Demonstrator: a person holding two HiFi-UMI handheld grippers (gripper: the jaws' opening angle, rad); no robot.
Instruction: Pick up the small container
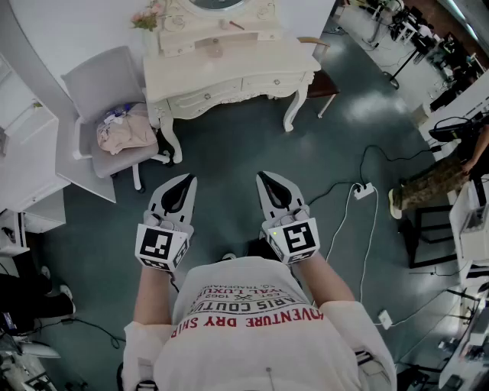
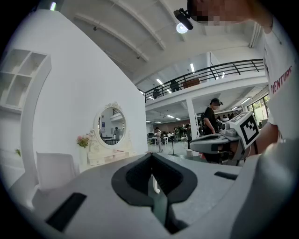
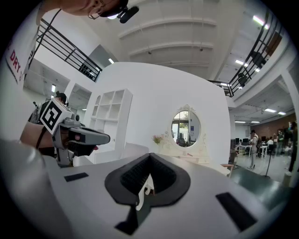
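The small container (image 1: 216,50) is, as far as I can judge, the little pale round item on top of the white desk (image 1: 229,72). It sits towards the middle of the top, in front of the mirror (image 2: 112,125). It is too small in every view to be sure of that, or to tell its shape, its lid or any long axis. A few other small things lie near it on the same top, with a spray of pink flowers (image 1: 145,17) at the left end.

The relation that counts is straight ahead and well apart. The desk stands across a stretch of bare floor (image 1: 229,145) from the person, and both tongs point at it. The container lies between the two lines of aim, a shade closer to that of the left tongs (image 1: 187,178) than of the right tongs (image 1: 262,176), though there is little in it. Either hand could take it once the person has walked up.

Both pairs of tongs have their tips pressed together on nothing, and each must spread before it can close on anything. A grey chair (image 1: 107,84) with a pinkish bundle (image 1: 126,130) on its seat stands left of the desk, off the direct path
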